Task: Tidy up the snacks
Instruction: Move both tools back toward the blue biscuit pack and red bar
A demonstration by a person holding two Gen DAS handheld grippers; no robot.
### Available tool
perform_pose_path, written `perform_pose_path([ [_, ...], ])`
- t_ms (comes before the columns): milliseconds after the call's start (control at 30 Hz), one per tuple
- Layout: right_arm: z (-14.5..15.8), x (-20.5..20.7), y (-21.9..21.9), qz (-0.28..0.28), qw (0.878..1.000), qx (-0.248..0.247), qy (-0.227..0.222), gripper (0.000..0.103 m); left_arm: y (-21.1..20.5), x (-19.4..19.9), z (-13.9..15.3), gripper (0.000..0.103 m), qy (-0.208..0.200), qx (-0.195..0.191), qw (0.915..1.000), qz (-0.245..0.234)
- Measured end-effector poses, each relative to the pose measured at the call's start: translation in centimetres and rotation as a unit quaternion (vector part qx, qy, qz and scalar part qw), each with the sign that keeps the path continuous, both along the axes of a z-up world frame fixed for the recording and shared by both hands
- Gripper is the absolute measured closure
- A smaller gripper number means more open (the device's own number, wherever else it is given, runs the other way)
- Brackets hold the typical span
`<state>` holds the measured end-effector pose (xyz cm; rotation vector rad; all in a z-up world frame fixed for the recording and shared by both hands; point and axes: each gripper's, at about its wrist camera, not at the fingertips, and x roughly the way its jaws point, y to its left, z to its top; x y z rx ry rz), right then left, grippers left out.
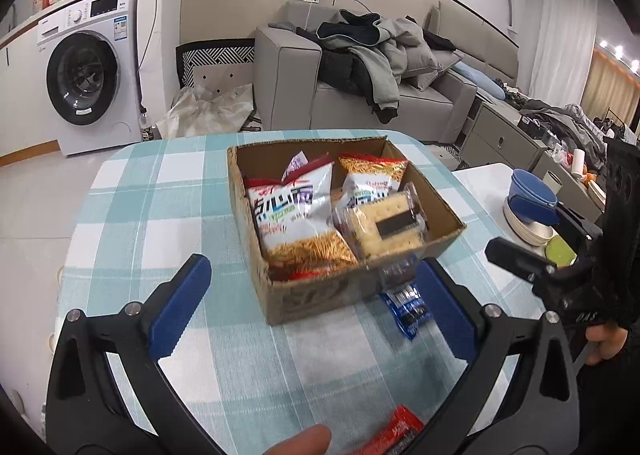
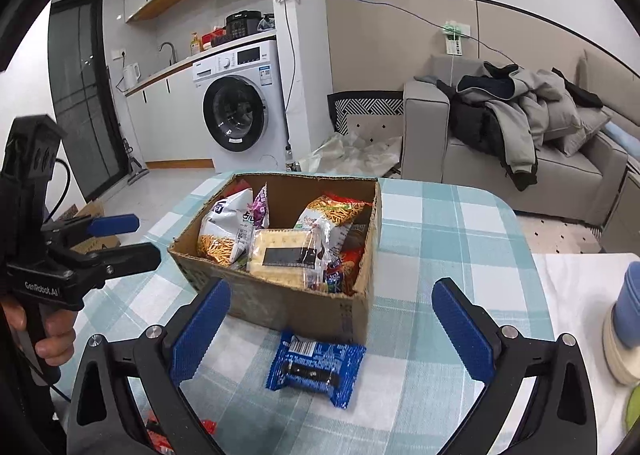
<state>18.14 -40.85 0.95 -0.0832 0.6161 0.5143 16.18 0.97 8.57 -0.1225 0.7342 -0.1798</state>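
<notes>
A: What sits on the table (image 2: 460,223)?

B: A cardboard box (image 2: 280,303) at its middle. Inside lie snack bags (image 2: 224,227), with a cracker pack (image 2: 280,251) on top.

A: And outside the box?

B: A cookie packet (image 2: 316,367) lies just before it, and stacked bowls (image 2: 624,339) to the right.

The left tool (image 1: 316,295) gapes wide and empty above the checked desk (image 1: 160,215). Ahead, a cardboard box (image 1: 320,291) holds chip bags (image 1: 294,215) and a cracker pack (image 1: 380,223); a blue wrapper (image 1: 406,313) lies beside it.

Even, bright indoor light fills both views; shadows are soft. Fisheye bending curves the walls, with black vignette corners (strongest at the edges). Near objects blur slightly.
</notes>
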Motion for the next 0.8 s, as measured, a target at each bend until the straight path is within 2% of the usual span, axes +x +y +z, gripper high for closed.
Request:
perform_pose_path([
  [400,-1.0,-5.1,-1.0,-0.006,1.0,0.002,0.005,0.001,-0.8,-7.4,-0.5,0.001,-0.012,0.017,0.9998,-0.003],
  [800,-4.0,-7.3,-0.2,0.009,1.0,-0.006,0.018,0.001,-0.8,-10.0,-4.5,0.001,0.013,0.029,0.9995,0.001],
])
